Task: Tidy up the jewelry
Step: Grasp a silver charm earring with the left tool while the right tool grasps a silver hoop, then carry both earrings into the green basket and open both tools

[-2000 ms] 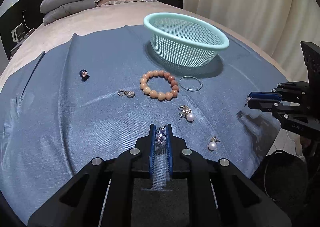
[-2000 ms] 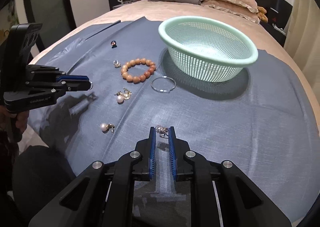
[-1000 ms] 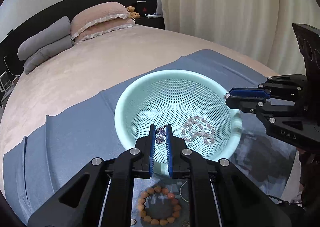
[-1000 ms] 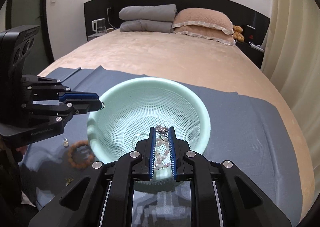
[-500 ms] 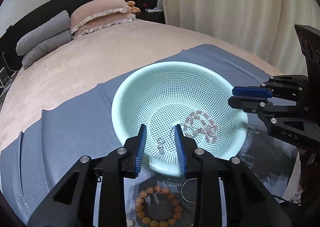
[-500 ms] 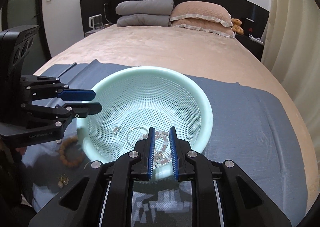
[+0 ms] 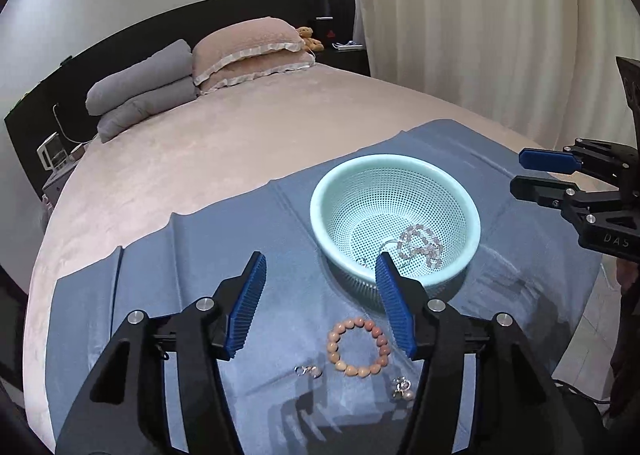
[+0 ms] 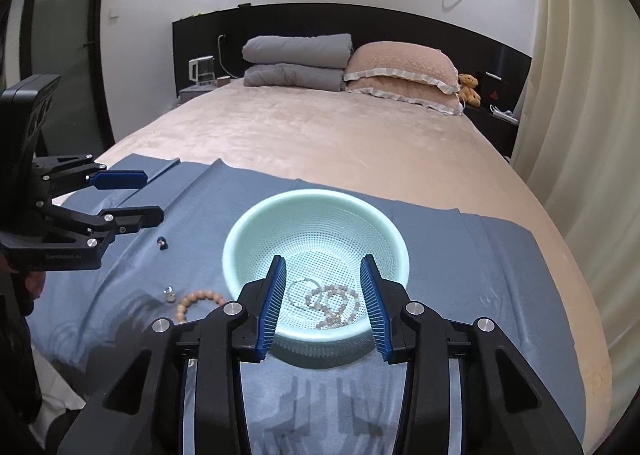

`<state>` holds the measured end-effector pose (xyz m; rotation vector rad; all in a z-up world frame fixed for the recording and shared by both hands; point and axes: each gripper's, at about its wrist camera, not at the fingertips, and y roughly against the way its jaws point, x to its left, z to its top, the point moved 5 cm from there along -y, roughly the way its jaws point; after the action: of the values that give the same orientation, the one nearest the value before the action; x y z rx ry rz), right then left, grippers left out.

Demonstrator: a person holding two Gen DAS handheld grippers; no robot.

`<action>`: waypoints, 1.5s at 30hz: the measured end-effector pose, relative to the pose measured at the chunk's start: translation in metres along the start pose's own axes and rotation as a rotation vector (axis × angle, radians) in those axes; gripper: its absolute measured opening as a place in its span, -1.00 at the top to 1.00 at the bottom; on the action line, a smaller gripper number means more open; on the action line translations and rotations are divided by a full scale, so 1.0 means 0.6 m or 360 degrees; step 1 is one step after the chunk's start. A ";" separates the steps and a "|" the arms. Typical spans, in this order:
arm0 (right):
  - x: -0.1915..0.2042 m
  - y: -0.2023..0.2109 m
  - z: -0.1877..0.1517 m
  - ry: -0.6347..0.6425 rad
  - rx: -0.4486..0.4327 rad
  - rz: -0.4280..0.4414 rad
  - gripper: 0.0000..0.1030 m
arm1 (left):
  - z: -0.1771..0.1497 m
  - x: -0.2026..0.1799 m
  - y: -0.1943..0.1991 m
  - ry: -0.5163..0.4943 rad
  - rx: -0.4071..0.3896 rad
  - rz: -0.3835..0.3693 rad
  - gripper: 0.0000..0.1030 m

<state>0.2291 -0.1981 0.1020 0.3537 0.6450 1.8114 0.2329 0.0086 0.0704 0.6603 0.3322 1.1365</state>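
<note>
Blue ribbed pads line both grippers, and both pairs of fingers are spread wide with nothing held between them. The left gripper hovers above a blue cloth, its right fingertip overlapping the near rim of a mint-green perforated basket. Seen from the right wrist camera, the same left gripper enters from the left edge, one finger above the other with a clear gap between them.

The right gripper hangs over the near side of the basket, with the bowl's contents visible between its fingers. From the left wrist camera, this right gripper reaches in from the right edge, just beside the basket and above the cloth, fingers apart.

Inside the basket lie a pale pink beaded bracelet and a thin silver hoop, touching each other near the bottom. A small silver piece also lies there, too small to identify.

On the cloth, outside the basket, a bracelet of round peach-coloured beads lies flat just in front of it. Near that bracelet are a small silver charm and a pearl earring, each apart from the beads. A small dark ring sits alone farther out on the cloth, below the left gripper in the right camera's view.

The cloth is spread over the foot of a beige bed. Grey pillows and pink frilled pillows are stacked at a black headboard, with a teddy bear beside them. Cream curtains hang along one side.
</note>
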 end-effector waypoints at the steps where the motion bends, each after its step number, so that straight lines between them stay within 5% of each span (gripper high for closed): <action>1: 0.008 0.005 -0.003 0.0004 0.0002 0.0012 0.18 | -0.009 0.006 0.008 0.0015 0.0002 0.0012 -0.23; 5: 0.036 0.006 -0.025 0.0011 0.0034 0.0053 0.10 | -0.059 0.032 0.021 0.0068 0.0048 0.0056 -0.46; 17: 0.098 -0.104 -0.140 0.0104 0.0287 0.0244 0.02 | -0.208 0.026 -0.087 0.0039 0.0287 -0.0040 -0.47; 29: 0.118 -0.225 -0.187 0.0098 0.0395 0.0380 -0.03 | -0.221 0.045 -0.176 0.0179 0.0283 -0.0233 -0.47; 33: 0.107 -0.236 -0.190 -0.0004 0.0352 0.0399 -0.02 | -0.221 0.048 -0.184 0.0194 0.0276 -0.0211 -0.19; 34: 0.106 -0.234 -0.191 0.0009 0.0345 0.0376 0.16 | -0.221 0.046 -0.182 0.0191 0.0274 -0.0217 -0.03; 38: 0.105 -0.228 -0.193 0.0011 0.0367 0.0396 0.22 | -0.224 0.038 -0.174 0.0208 0.0280 -0.0271 0.52; 45: 0.093 -0.184 -0.203 -0.0007 0.0398 0.0355 0.22 | -0.236 0.029 -0.143 0.0238 0.0308 -0.0274 0.64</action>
<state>0.2314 -0.1514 -0.0654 0.6177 0.8599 1.9431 0.2229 0.0467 -0.0914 0.7032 0.6209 0.9985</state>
